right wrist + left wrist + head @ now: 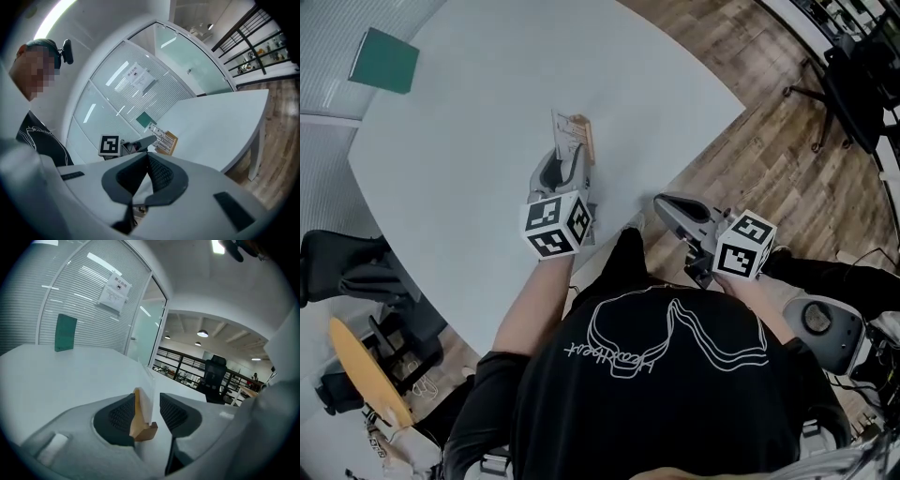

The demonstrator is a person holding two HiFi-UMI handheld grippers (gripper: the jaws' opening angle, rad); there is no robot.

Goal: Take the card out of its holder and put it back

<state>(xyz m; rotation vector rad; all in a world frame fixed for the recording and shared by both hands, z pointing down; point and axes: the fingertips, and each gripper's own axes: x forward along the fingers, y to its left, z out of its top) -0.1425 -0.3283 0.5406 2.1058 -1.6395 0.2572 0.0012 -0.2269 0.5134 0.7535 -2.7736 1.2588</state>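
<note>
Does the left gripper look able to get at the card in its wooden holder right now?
Likely yes: the left gripper has its jaws open either side of the card and holder, nothing blocking.

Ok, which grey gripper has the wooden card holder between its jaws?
The left gripper: its open jaws flank the wooden holder and white card. The right gripper is shut, empty.

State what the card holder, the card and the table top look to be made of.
Holder: wood, tan with a matte, unpainted look. Card: probably paper or thin plastic, white with dark print; which one is unclear. Table top: smooth pale grey, likely laminate, uniform with no grain.
</note>
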